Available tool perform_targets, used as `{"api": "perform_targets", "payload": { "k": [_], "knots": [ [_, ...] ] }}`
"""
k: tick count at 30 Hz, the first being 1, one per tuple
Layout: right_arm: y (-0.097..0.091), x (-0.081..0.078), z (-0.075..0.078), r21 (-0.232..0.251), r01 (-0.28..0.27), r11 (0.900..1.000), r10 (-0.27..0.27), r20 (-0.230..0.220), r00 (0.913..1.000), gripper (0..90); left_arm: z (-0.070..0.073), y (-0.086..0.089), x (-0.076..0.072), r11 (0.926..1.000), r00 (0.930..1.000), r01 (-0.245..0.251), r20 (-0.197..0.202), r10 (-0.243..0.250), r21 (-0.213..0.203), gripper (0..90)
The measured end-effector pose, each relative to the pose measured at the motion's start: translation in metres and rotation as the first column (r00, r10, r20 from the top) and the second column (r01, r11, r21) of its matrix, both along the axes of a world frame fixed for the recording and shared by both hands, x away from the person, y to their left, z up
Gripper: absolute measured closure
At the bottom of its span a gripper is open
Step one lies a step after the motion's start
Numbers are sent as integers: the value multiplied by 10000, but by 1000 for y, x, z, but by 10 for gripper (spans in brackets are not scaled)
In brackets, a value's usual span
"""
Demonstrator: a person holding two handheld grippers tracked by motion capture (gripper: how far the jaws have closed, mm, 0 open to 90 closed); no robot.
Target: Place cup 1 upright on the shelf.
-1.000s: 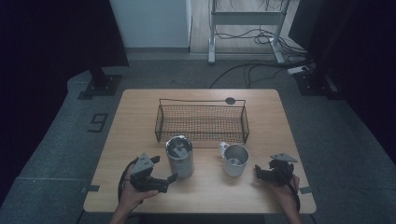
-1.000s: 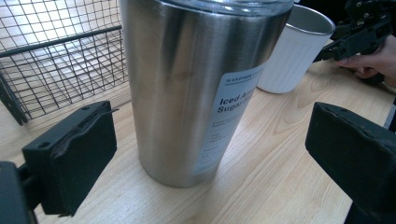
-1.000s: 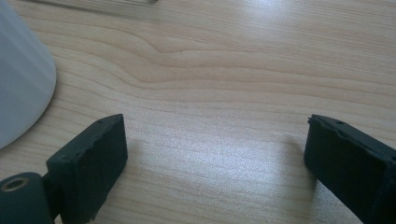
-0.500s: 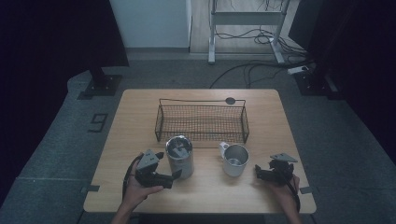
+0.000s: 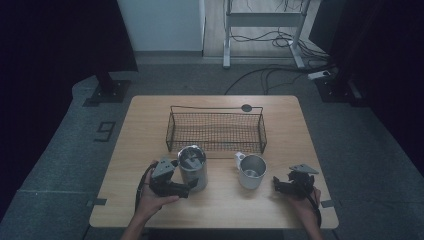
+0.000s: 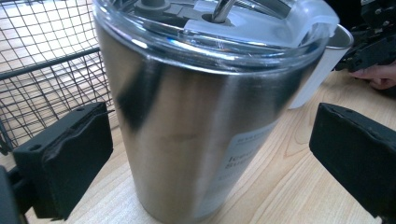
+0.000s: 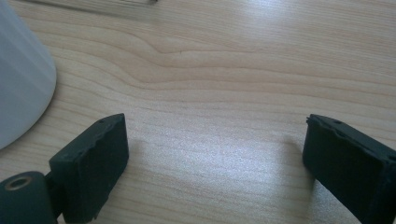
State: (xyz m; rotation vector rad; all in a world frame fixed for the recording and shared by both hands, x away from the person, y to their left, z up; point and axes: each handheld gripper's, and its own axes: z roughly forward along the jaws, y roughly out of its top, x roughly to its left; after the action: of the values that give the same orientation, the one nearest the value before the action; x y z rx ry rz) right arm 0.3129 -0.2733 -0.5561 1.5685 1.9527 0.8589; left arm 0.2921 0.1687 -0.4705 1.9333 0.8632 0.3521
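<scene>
Left gripper view: left gripper (image 6: 205,154), jaws just opened wide, straddles the tumbler (image 6: 205,116) at frame centre without pressing; pre-grasp step, next closing squarely on its wall; right gripper (image 7: 215,158) released, empty.

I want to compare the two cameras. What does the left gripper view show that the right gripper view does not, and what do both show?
Left gripper view alone: the steel tumbler with its clear lid, standing between the open pads of the left claw, which have just been opening; the wire basket behind it.

Right gripper view alone: the right claw, open over bare wood, its jaws just closing a little with nothing between them.

Both: the wooden table and the white mug.
</scene>
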Motion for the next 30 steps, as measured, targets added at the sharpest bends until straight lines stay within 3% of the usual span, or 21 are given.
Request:
{"api": "perform_targets", "payload": {
  "k": [20,30],
  "knots": [
    [0,0,0,1,13,10000,-13,23,10000,80,-3,-12,19,9999,9999,-145,68,145,-5,0],
    [0,0,0,-4,-5,10000,5,24,10000,82,-9,-25,25,9990,9991,-320,275,311,307,0]
  ]
}}
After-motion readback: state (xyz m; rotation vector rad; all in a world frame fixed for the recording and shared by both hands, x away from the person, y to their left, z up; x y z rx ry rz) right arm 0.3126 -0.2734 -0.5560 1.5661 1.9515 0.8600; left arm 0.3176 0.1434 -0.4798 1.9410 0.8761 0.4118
